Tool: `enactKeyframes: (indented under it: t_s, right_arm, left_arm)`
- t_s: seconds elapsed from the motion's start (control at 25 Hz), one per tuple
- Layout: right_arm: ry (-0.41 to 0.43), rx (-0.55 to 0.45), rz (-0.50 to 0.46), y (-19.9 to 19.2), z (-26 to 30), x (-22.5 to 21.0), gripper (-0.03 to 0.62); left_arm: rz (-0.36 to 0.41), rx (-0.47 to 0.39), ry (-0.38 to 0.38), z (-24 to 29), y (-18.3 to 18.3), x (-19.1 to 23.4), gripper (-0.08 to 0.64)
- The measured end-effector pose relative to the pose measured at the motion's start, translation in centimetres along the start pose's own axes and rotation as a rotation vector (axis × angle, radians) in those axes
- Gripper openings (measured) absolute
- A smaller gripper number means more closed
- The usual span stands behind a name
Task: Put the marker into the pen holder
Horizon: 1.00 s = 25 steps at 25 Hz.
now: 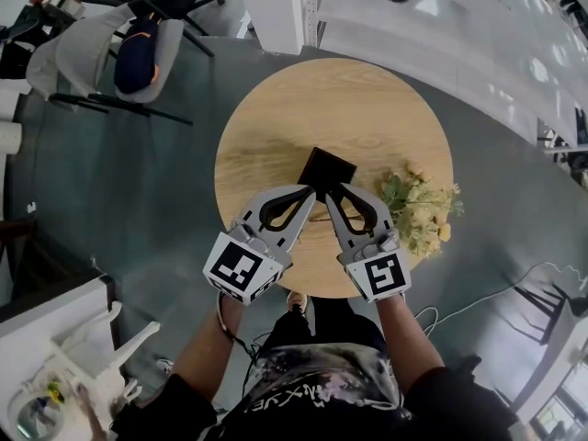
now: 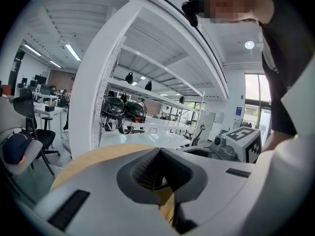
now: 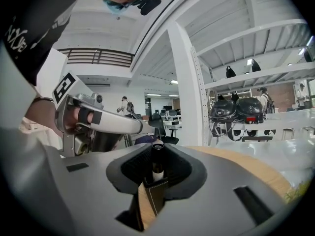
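Observation:
The black square pen holder (image 1: 328, 166) stands near the middle of the round wooden table (image 1: 276, 118). Both grippers point at its near edge. My right gripper (image 1: 334, 191) is shut on the marker (image 3: 157, 162), which stands upright between the tips, white barrel below a black top. The holder's stitched black wall (image 3: 154, 200) shows just under it. My left gripper (image 1: 312, 192) is at the holder's near left corner with its tips together (image 2: 158, 150) and nothing visible between them. I cannot tell whether it touches the holder. The head view hides the marker behind the jaws.
A bunch of yellow artificial flowers (image 1: 421, 211) lies on the table's right side, close to the right gripper. A grey chair with a dark cap (image 1: 138, 55) stands on the floor at the far left. White shelving (image 1: 441, 35) runs along the back right.

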State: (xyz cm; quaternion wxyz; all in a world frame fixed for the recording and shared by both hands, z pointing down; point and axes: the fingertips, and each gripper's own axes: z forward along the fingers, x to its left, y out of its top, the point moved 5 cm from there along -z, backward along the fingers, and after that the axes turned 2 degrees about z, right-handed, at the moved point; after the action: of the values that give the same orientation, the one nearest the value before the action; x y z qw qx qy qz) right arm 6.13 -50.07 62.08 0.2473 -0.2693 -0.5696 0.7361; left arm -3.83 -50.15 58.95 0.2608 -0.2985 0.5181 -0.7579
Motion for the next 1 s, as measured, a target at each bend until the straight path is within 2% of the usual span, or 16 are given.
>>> enactKeyframes:
  t_s: [0.2, 0.48, 1.0]
  right_arm:
    - [-0.016, 0.042, -0.006, -1.2, 0.0, -0.1, 0.071]
    - [-0.018, 0.038, -0.018, -1.5, -0.2, 0.0, 0.072]
    - [-0.01, 0.001, -0.052, 0.3, -1.3, 1.1, 0.11]
  left_arm:
    - [-0.004, 0.003, 0.002, -0.1, -0.2, -0.1, 0.02]
    - [-0.005, 0.005, 0.007, -0.1, -0.3, -0.4, 0.02]
    - [0.013, -0.015, 0.01, -1.4, 0.4, -1.6, 0.02]
